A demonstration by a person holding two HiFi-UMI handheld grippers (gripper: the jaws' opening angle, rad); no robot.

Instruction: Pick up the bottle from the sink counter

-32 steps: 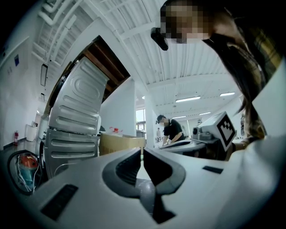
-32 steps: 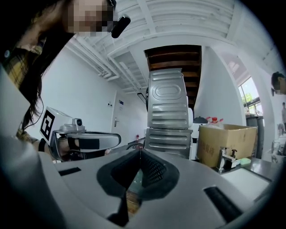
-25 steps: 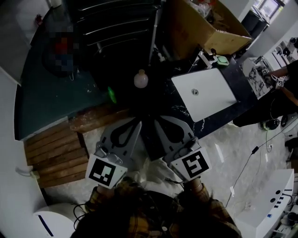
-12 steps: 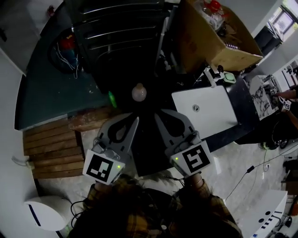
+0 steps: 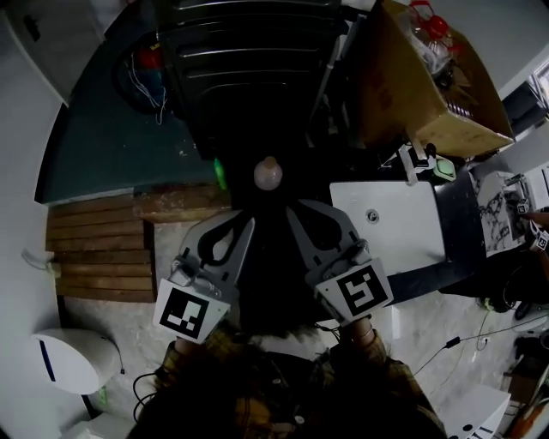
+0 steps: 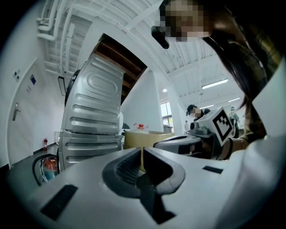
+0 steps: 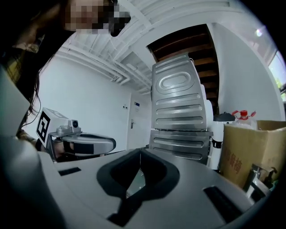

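Left gripper (image 6: 141,151): the jaws are closed to a hairline slit with nothing between the pads. Only a sliver of the cardboard box (image 6: 147,136) behind them shows through the slit.

Right gripper (image 7: 140,154): the jaws are closed tip to tip and hold nothing.

In the head view both tools sit side by side at 6 o'clock, pointing level, with their tips angled toward each other.

Bottle (image 5: 268,174): from above it shows as a pale rounded top. It stands upright on the dark counter (image 5: 412,279), at 12 o'clock from the two gripper tips. It is near them, but neither gripper touches it.

Surroundings, read from the bottle in the head view:
- 4 o'clock: a white sink basin (image 5: 395,249) with a small round drain (image 5: 372,216) is set in the same counter. A chrome tap (image 5: 412,159) stands at the basin's far edge.
- 1 o'clock: the cardboard box stands open-topped beyond the sink, with a red-capped jug (image 5: 429,24) inside it.
- 12 o'clock: a grey ribbed metal machine (image 5: 249,77) fills the area behind the bottle.
- 9 o'clock: a small green object (image 5: 220,171) lies near the bottle.
- 8 o'clock: wooden slats (image 5: 99,257) lie on the floor, well apart from the bottle.
- 10 o'clock: a dark green floor area (image 5: 103,146) extends beyond the slats.
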